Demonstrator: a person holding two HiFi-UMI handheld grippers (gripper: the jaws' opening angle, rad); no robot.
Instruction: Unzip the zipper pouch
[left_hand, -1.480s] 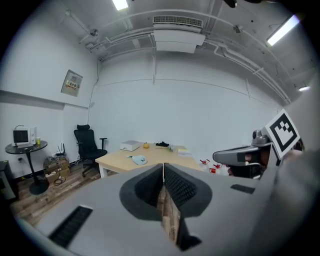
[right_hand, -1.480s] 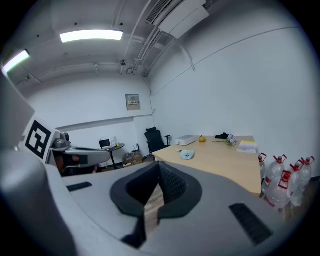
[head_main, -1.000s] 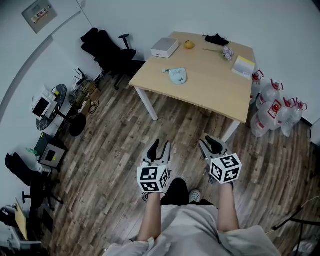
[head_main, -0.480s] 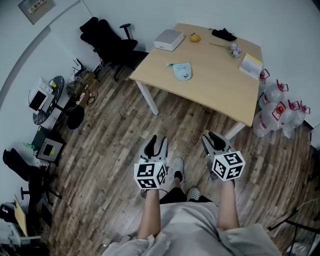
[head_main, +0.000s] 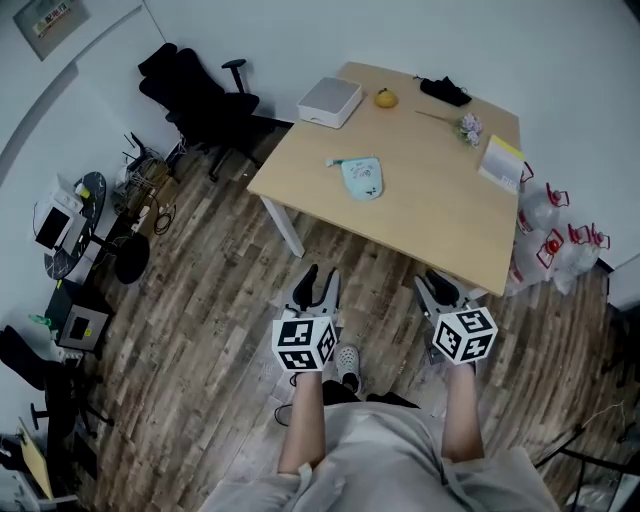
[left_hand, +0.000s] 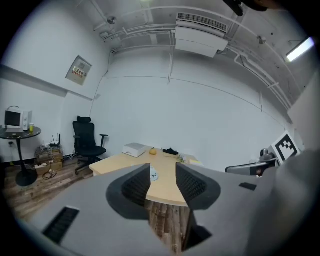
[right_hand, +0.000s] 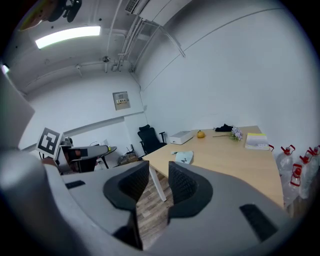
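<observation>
The light blue zipper pouch (head_main: 362, 177) lies flat on the wooden table (head_main: 430, 210), toward its left side. It also shows small in the left gripper view as the pouch (left_hand: 153, 175) and in the right gripper view as the pouch (right_hand: 184, 157). I stand on the floor short of the table. My left gripper (head_main: 318, 278) is open and empty, well short of the table's near edge. My right gripper (head_main: 437, 282) is open with nothing between its jaws, which are closing a little. In the left gripper view the gripper (left_hand: 163, 172) points toward the table; so does the right gripper (right_hand: 159, 172).
On the table's far side sit a white box (head_main: 329, 100), an orange fruit (head_main: 385, 98), a black item (head_main: 445, 91), dried flowers (head_main: 468, 127) and a yellow book (head_main: 502, 158). Water bottles (head_main: 560, 245) stand right of the table, a black office chair (head_main: 195, 95) to its left.
The table has drawn nearer and lower in the head view as the person walks toward it. Both grippers keep their places in front of the body.
</observation>
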